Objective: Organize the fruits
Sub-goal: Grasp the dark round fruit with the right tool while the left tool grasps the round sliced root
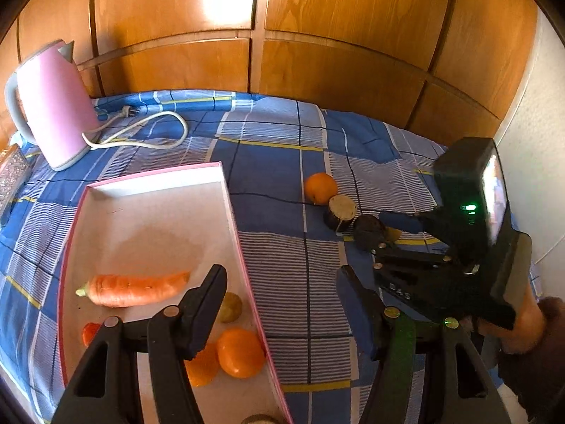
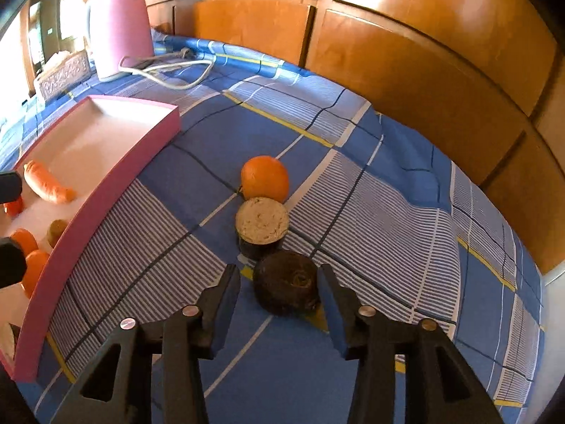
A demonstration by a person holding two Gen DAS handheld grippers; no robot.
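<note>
Right of the pink tray (image 2: 116, 180), on the checked cloth (image 2: 353, 162): one orange (image 2: 265, 176), one pale-faced cut piece (image 2: 262, 228), one dark round piece (image 2: 286, 286), in a touching row. My right tool (image 2: 279, 300) spread, straddling the dark piece, not yet pinching. My left tool (image 1: 282, 304) spread, empty, above the tray's near rim. Risk, as I judge it: closing off-centre rolls the dark piece into its neighbour.
</note>
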